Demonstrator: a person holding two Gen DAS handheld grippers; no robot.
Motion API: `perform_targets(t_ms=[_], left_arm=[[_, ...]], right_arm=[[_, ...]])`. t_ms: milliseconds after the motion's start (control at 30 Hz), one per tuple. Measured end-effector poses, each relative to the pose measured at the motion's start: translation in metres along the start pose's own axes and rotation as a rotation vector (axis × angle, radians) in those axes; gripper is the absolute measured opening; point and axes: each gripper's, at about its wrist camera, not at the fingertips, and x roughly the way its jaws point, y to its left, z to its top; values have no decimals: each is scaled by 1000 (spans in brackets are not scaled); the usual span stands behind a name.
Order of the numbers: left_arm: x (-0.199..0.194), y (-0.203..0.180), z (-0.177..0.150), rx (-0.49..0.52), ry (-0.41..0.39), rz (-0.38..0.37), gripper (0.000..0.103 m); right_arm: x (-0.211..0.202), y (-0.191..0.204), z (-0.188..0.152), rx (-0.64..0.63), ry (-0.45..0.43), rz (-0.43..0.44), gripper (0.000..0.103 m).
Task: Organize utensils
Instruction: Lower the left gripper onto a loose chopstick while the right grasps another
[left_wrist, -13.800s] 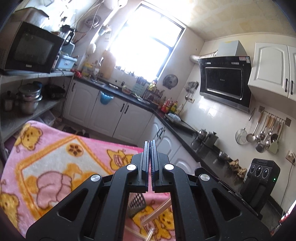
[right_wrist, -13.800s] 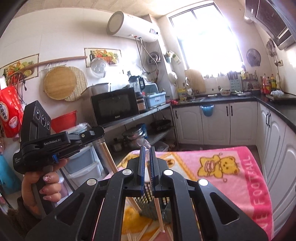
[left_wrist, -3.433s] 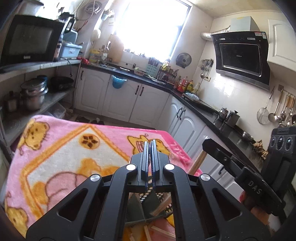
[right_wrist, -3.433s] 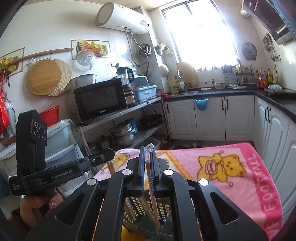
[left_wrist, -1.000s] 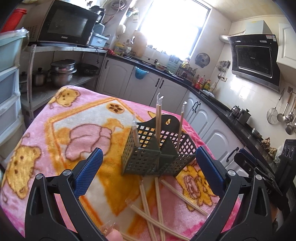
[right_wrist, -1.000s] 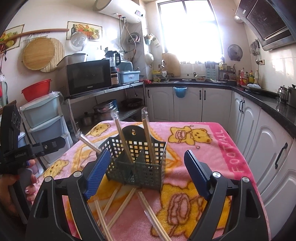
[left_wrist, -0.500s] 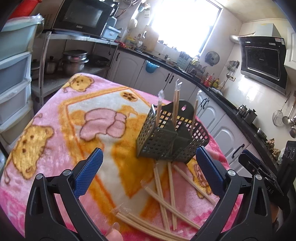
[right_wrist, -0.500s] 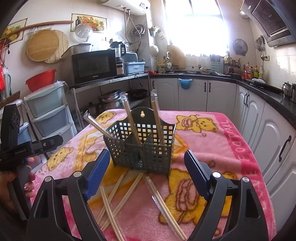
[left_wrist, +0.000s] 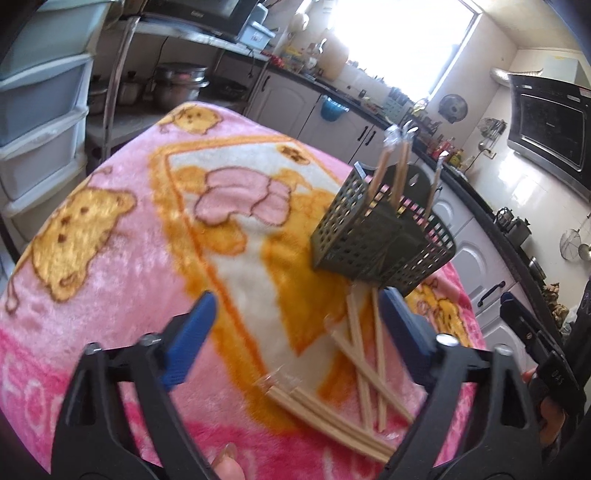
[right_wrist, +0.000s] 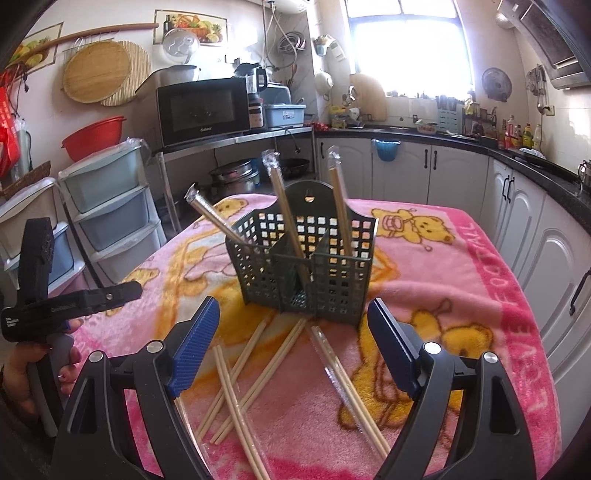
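At the far left of the right wrist view the left gripper (right_wrist: 125, 290) hangs over the blanket (right_wrist: 461, 295) edge; in its own view its jaws have just been closing, yet they stand fairly wide with nothing between the pads, only blanket and the near ends of the loose chopsticks (left_wrist: 354, 373). In the centre stands the basket (right_wrist: 306, 273) on the covered bench, three wrapped chopsticks (right_wrist: 288, 218) leaning in its compartments. The loose ones fan out on the blanket just before it, crossing one another low in the frame. The right gripper (right_wrist: 291, 347) hovers above that fan, jaws wide, holding nothing. The risks, as I judge them: the sticks overlap, so a pinch may take two or lever a neighbour off the bench edge; the soft pile lets a thin stick sink, so pads may slip over it; and the light basket could tip if a stick is pushed in against the leaning ones.
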Motion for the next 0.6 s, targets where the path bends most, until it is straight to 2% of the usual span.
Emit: perform_targets(t_ms=[67,167,267,367,433,500,600], left_arm=[[3,7,-5,-22,28,-7,57],[7,14,-12,-30,66,0,43],[14,19,-22,-33,119,16,32],[18,24,-35,-50,165,20,30],[19,25,-42,-52,187,21,30],[20,25,-49,-47,209,23,29],[21,25,-55,-59,233,6,29]], right_arm=[[4,4,-2,-4,13,16,79],[11,9,-4,-9,34,39,79],[19,15,-6,-24,67,72,73],[32,24,-12,-44,108,102,67],[43,30,-14,-60,151,133,57],[53,34,-16,-63,185,162,51],[65,37,-17,-56,218,189,49]])
